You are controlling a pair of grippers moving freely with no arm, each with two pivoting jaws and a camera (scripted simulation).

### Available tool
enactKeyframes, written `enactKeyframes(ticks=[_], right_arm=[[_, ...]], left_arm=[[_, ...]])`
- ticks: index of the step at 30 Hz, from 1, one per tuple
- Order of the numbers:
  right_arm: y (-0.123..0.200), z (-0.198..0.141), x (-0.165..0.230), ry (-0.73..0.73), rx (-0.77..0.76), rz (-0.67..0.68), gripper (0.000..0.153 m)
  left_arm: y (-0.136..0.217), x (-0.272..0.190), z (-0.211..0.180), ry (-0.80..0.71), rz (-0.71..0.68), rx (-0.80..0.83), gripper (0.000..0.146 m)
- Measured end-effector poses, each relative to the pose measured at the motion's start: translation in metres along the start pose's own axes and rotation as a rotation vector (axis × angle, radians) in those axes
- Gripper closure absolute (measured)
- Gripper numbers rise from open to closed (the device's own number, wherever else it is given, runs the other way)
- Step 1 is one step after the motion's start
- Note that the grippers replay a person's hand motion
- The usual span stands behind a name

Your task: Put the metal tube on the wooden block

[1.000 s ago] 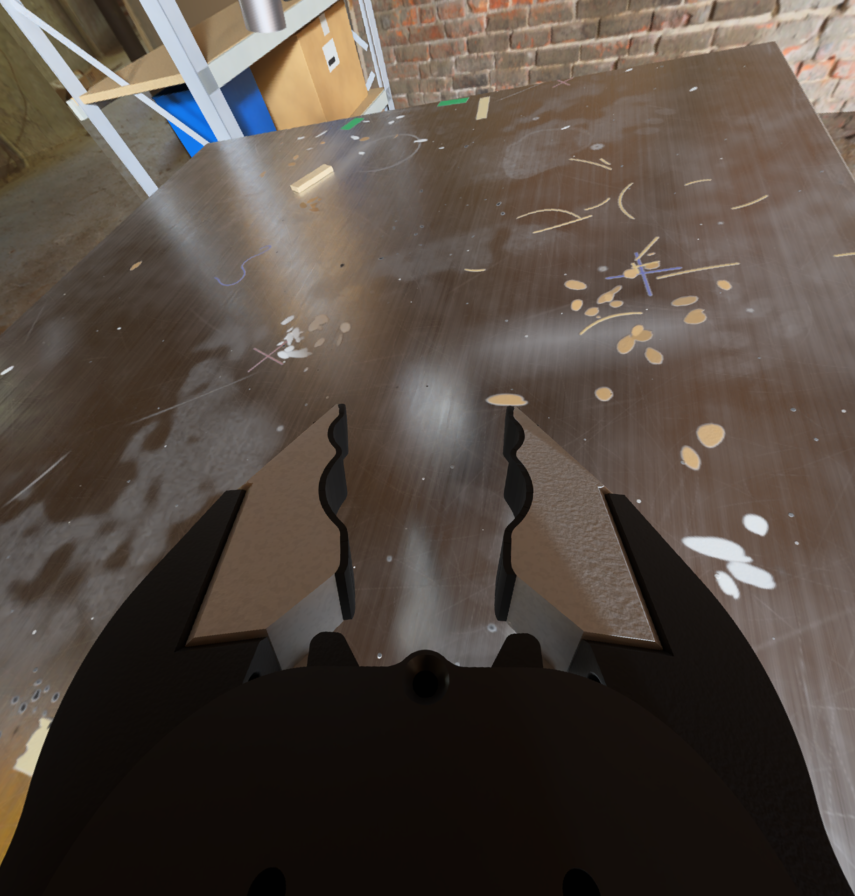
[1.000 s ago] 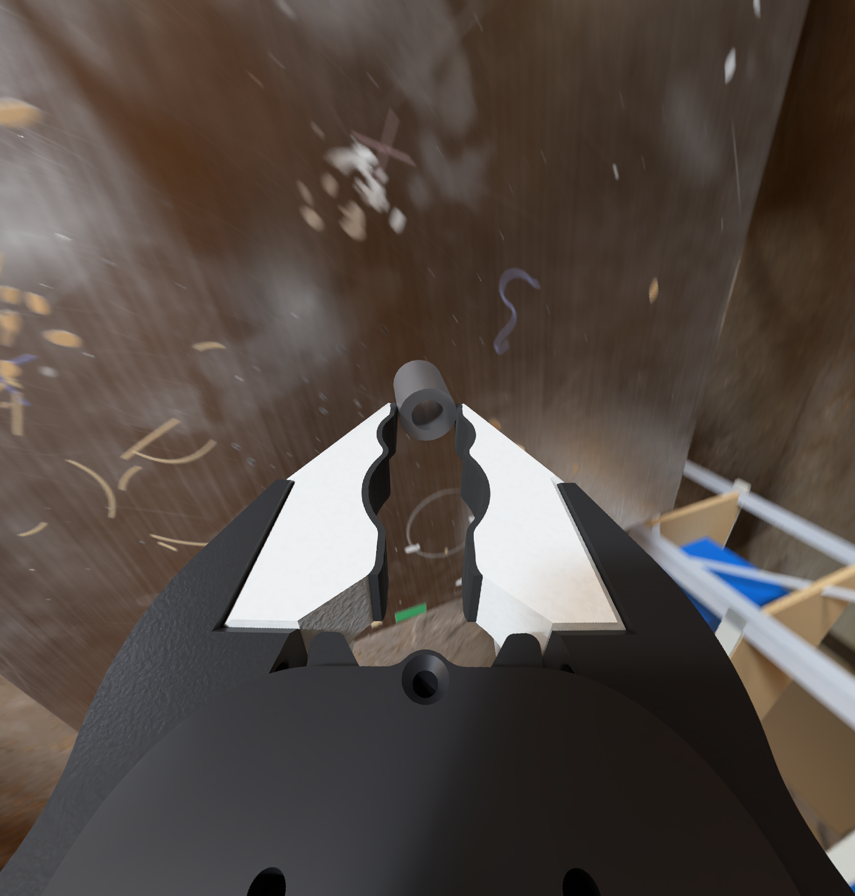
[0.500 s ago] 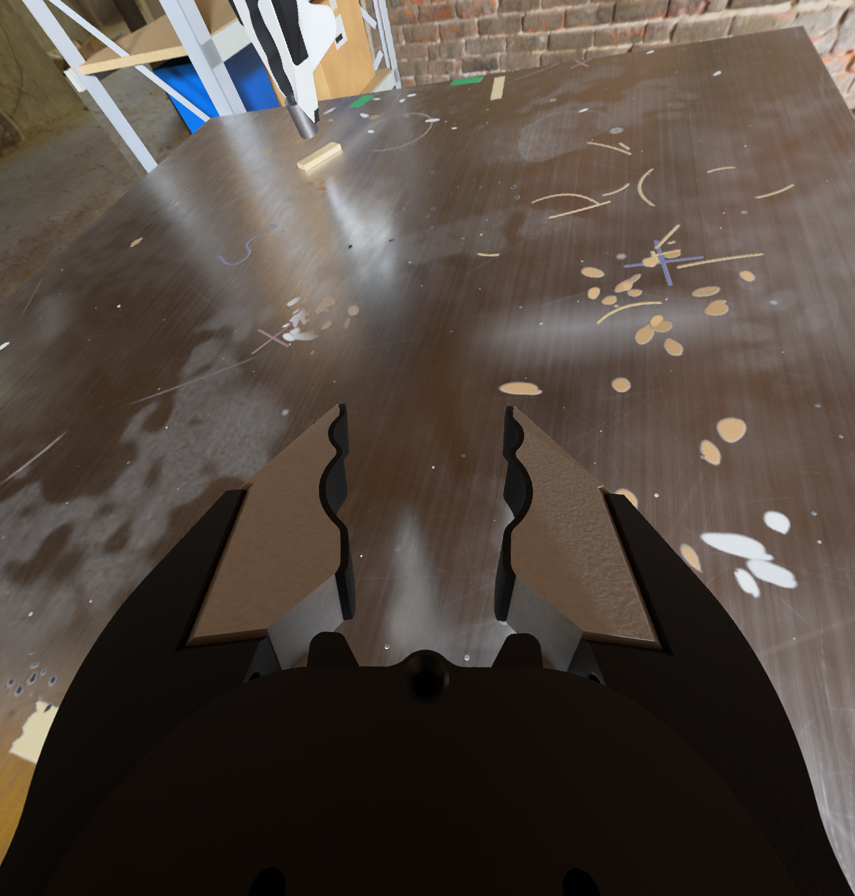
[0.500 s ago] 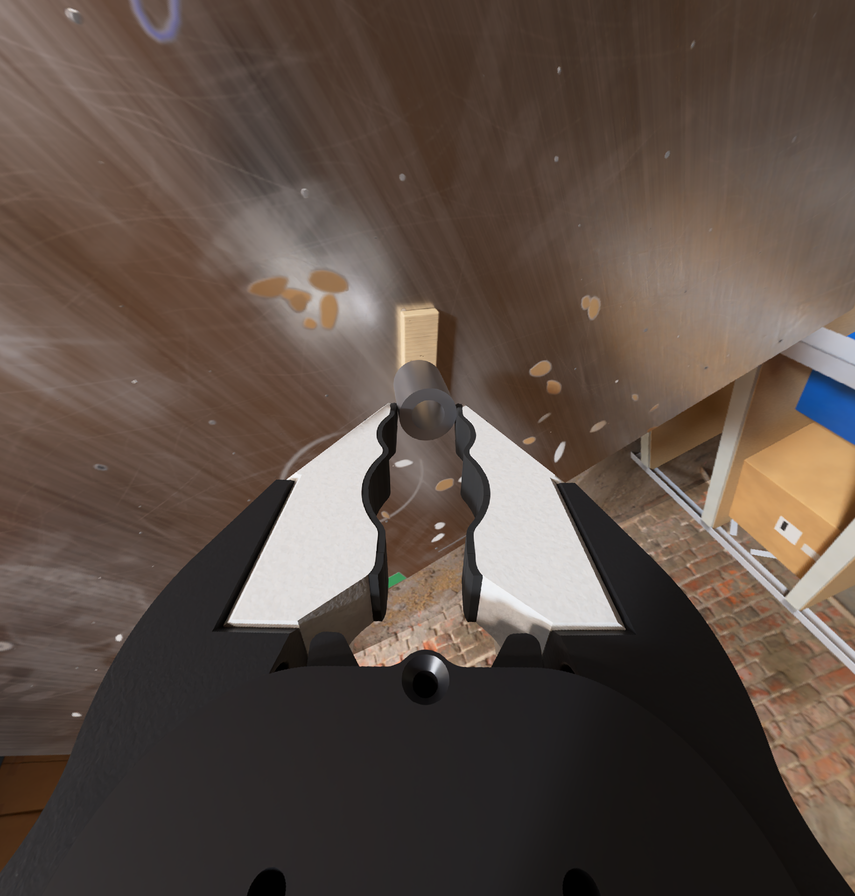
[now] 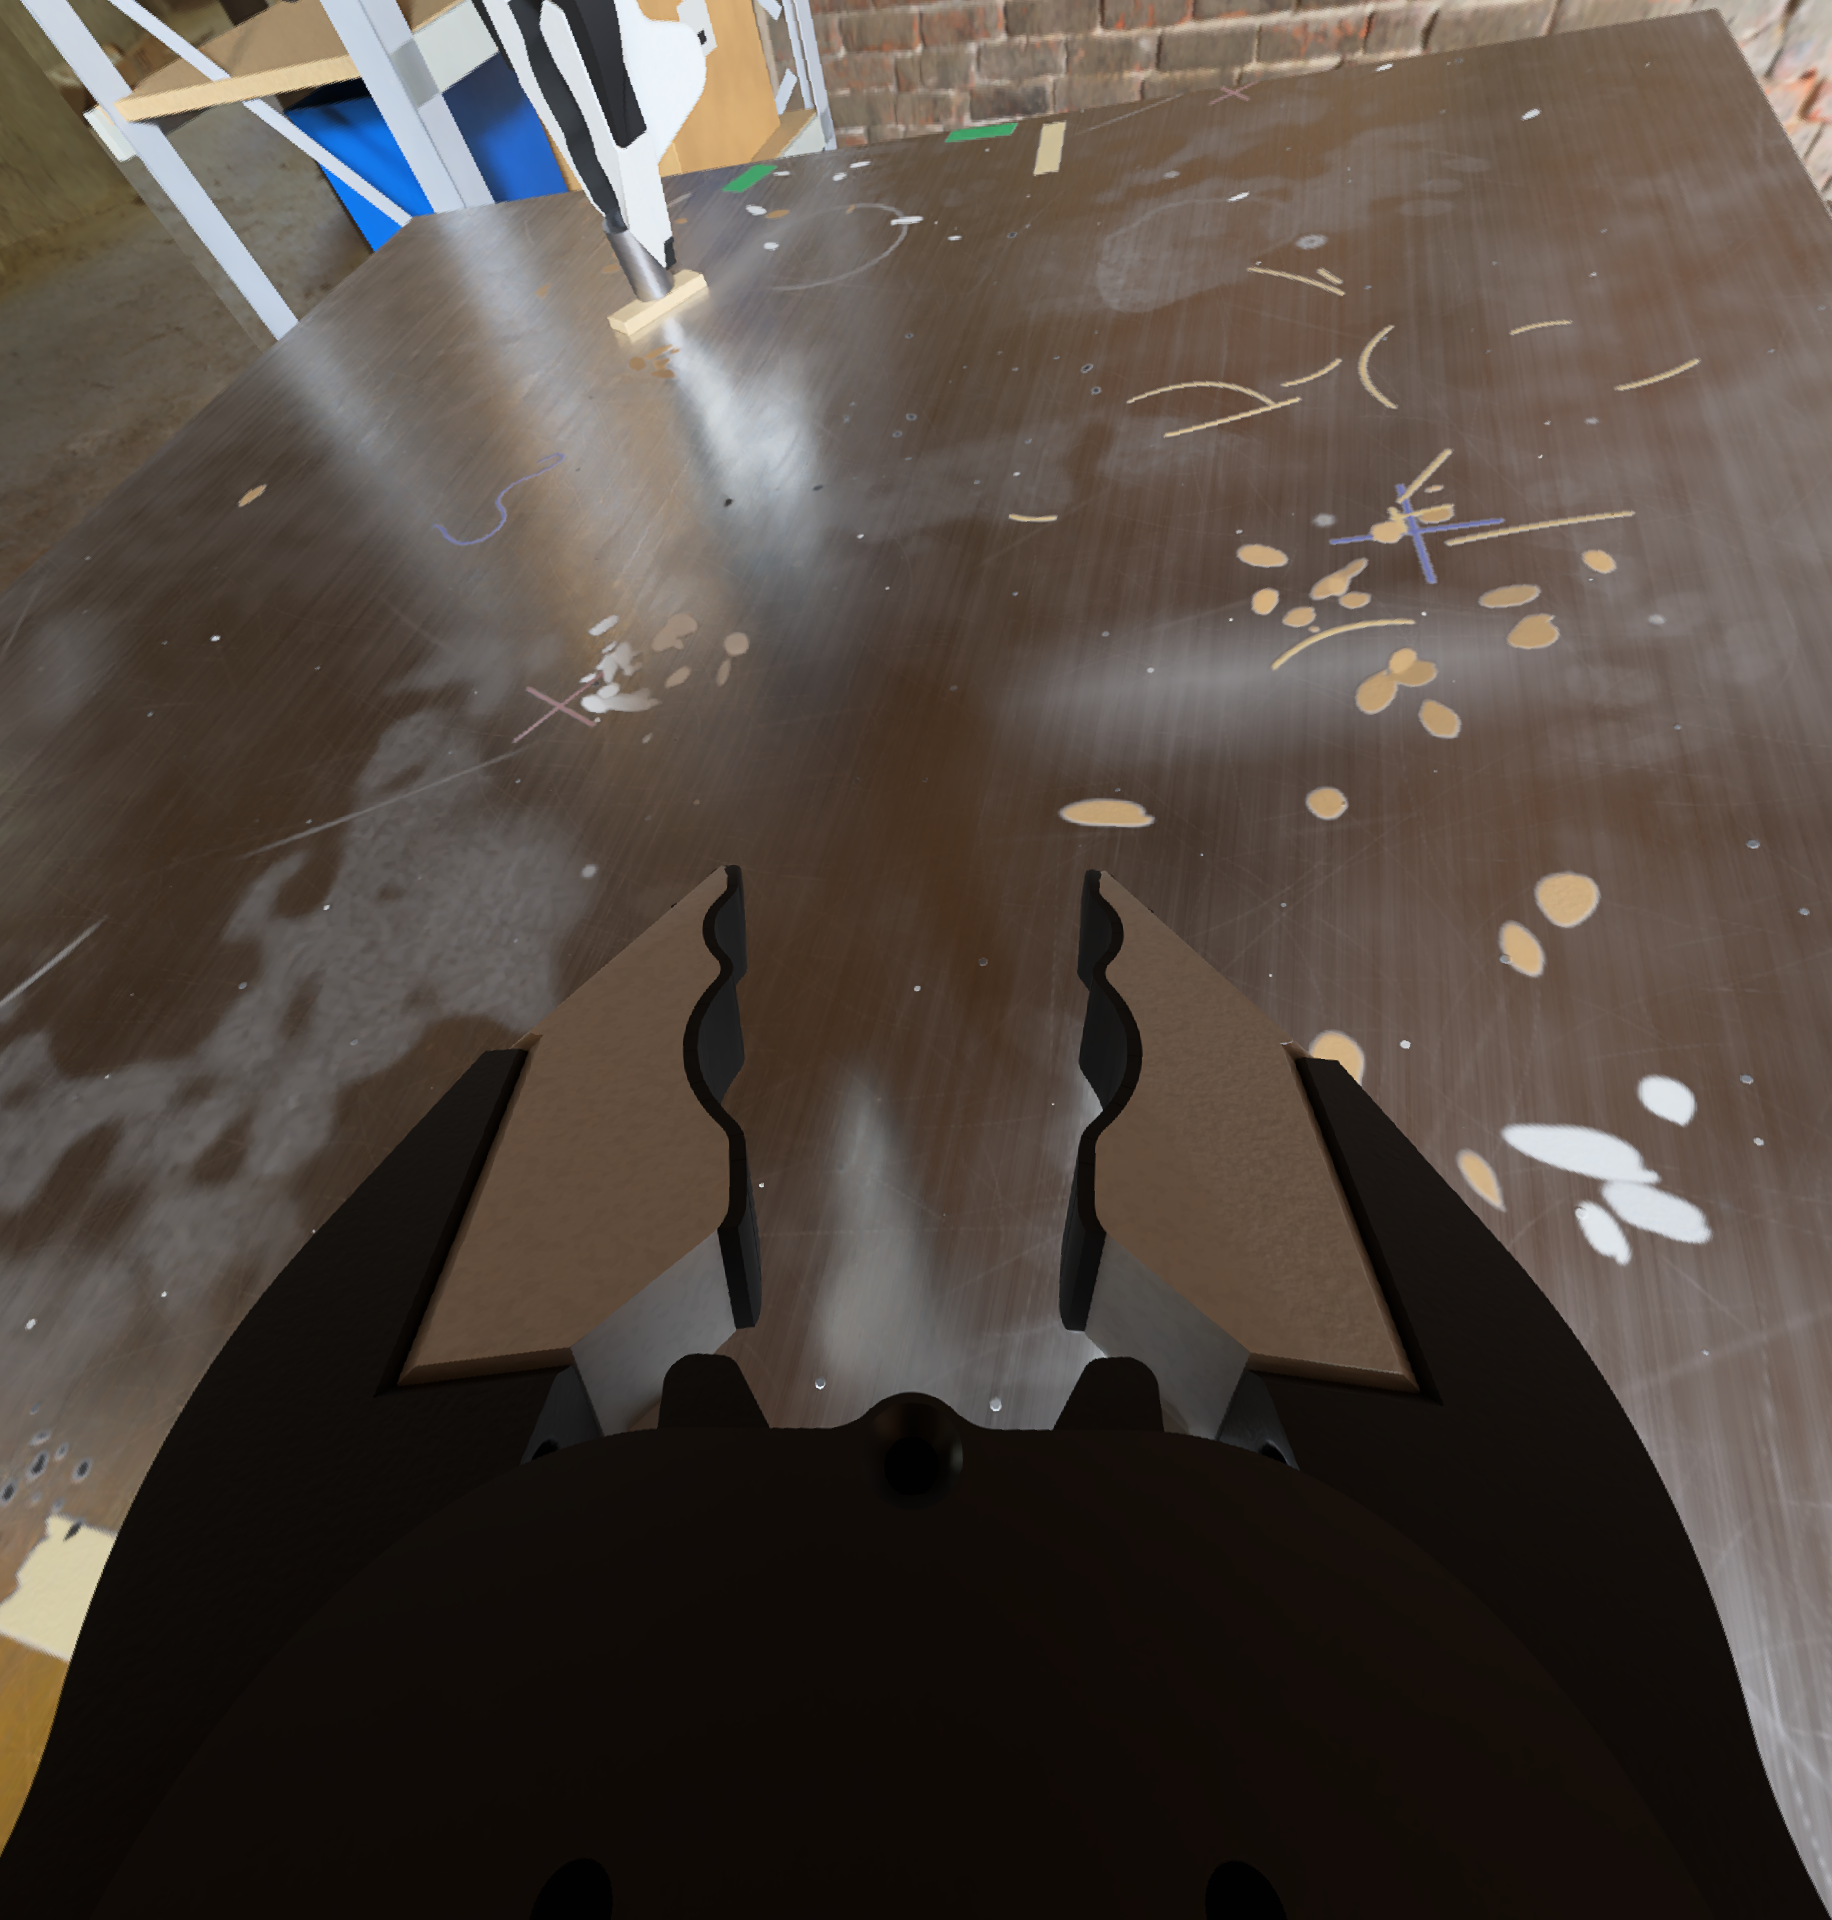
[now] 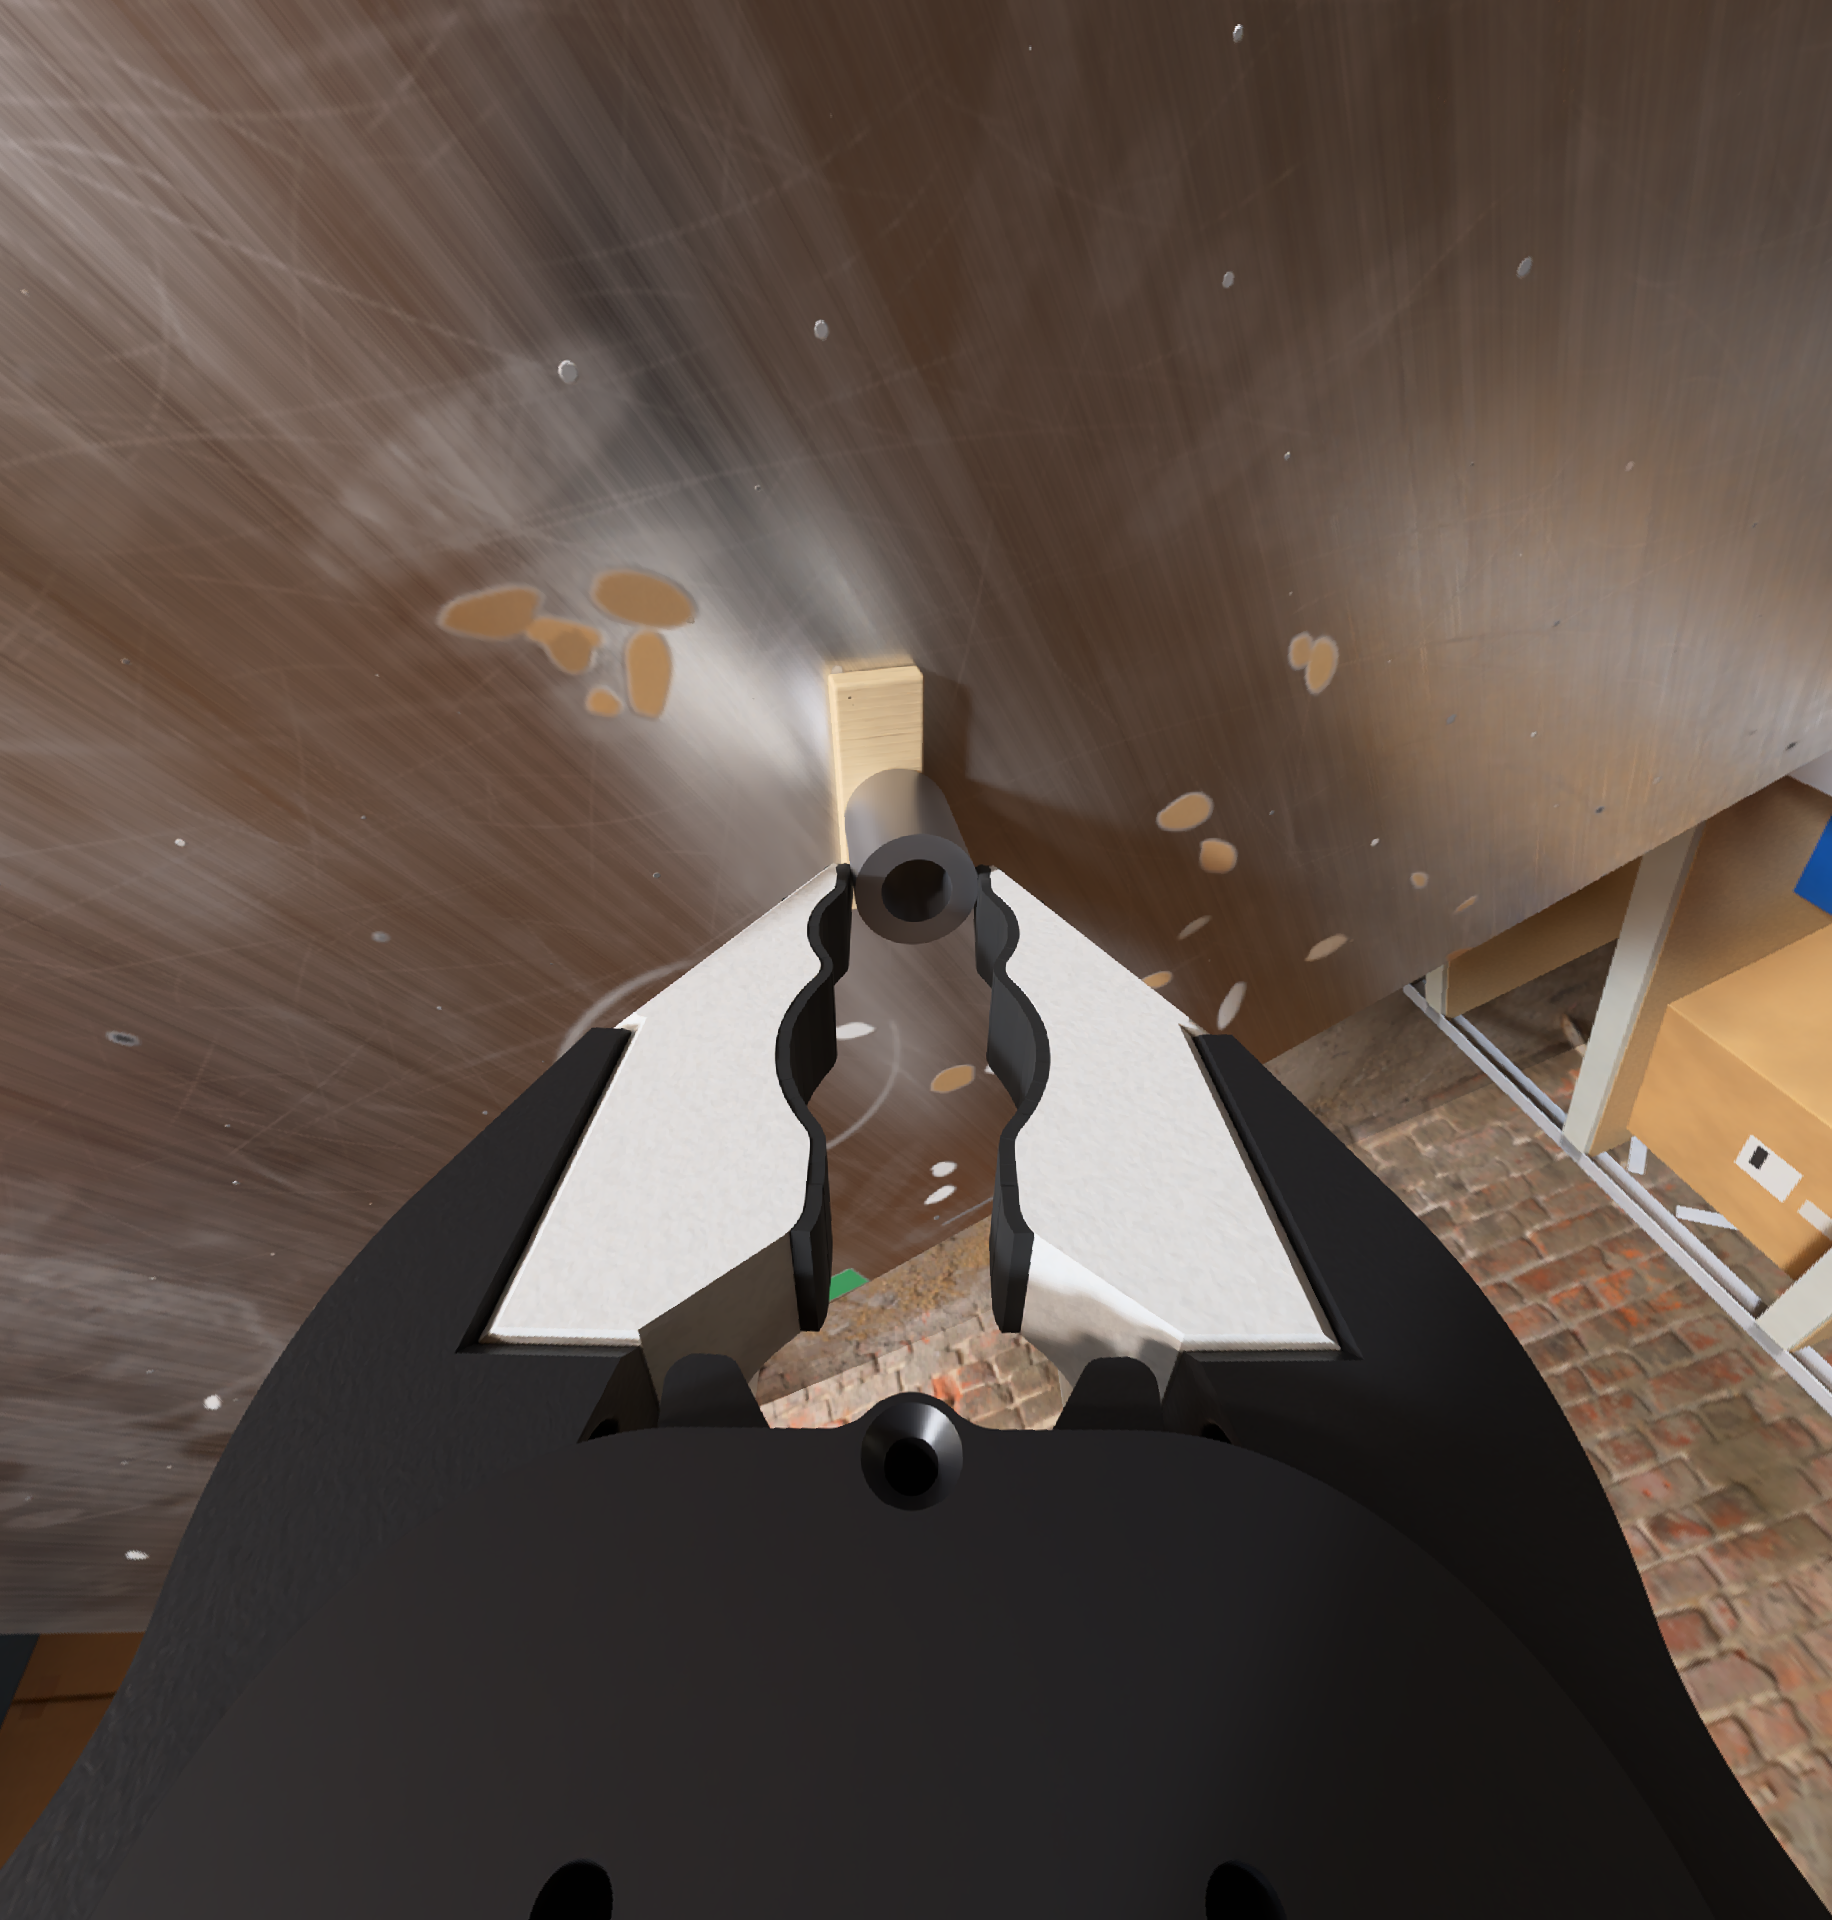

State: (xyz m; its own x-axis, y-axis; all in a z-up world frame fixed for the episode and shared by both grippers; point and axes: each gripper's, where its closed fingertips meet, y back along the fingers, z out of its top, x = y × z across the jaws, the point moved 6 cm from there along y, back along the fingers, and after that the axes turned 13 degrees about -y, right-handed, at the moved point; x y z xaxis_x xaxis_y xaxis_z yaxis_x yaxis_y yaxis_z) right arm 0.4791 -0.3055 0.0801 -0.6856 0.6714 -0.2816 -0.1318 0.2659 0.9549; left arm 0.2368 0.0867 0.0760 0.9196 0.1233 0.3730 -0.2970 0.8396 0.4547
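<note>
- In the right wrist view, the right tongs [image 6: 912, 883] are clamped on the metal tube [image 6: 907, 862], which sits at the very tips, just above the centre of the frame, its open end facing the camera.
- The tube runs forward from the tips toward the wooden block [image 6: 874, 717], a pale piece lying on the table [image 6: 1307, 416] directly beyond it; the tube's far end overlaps the block's near part in this view.
- In the left wrist view, upper left of the frame, the tube [image 5: 644, 262] stands upright with its lower end on or just above the block [image 5: 658, 310]; whether they touch cannot be told.
- The left tongs [image 5: 912, 883] stand apart with nothing between them, over the bare table [image 5: 891, 623] in the lower middle, well apart from the block.
</note>
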Motion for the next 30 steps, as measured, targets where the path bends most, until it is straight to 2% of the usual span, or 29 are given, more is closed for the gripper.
enactKeyframes(ticks=[2,4,6,8,11,14,18,20,24,30], right_arm=[[0.000,-0.001,0.000,-0.001,-0.010,-0.004,0.129],[0.004,-0.002,0.000,-0.006,-0.031,-0.006,0.112],[0.013,-0.002,0.000,-0.012,-0.082,-0.009,0.104],[0.029,0.001,0.003,-0.020,-0.183,-0.003,0.103],[0.065,0.005,0.017,-0.040,-0.432,0.025,0.103],[0.103,0.005,0.045,-0.080,-0.711,0.152,0.103],[0.135,-0.004,0.094,-0.115,-0.929,0.412,0.101],[0.142,-0.009,0.119,-0.111,-0.977,0.481,0.101],[0.144,-0.013,0.153,-0.126,-0.993,0.497,0.101],[0.132,-0.005,0.175,-0.193,-0.969,0.516,0.100]], left_arm=[[0.000,0.000,0.000,0.001,0.000,0.001,0.081],[-0.001,0.000,0.000,0.001,0.000,0.002,0.081],[0.000,0.000,0.000,0.002,0.002,0.000,0.081],[0.000,0.001,0.000,0.004,0.007,-0.003,0.081],[0.002,0.002,0.001,0.013,0.015,-0.012,0.081],[0.004,0.006,0.004,0.038,0.029,-0.041,0.082],[0.013,0.022,0.007,0.184,0.064,-0.147,0.085],[0.018,0.036,0.005,0.255,0.108,-0.183,0.087],[0.020,0.063,0.004,0.374,0.158,-0.218,0.090],[0.006,0.090,0.009,0.474,0.185,-0.204,0.094]])
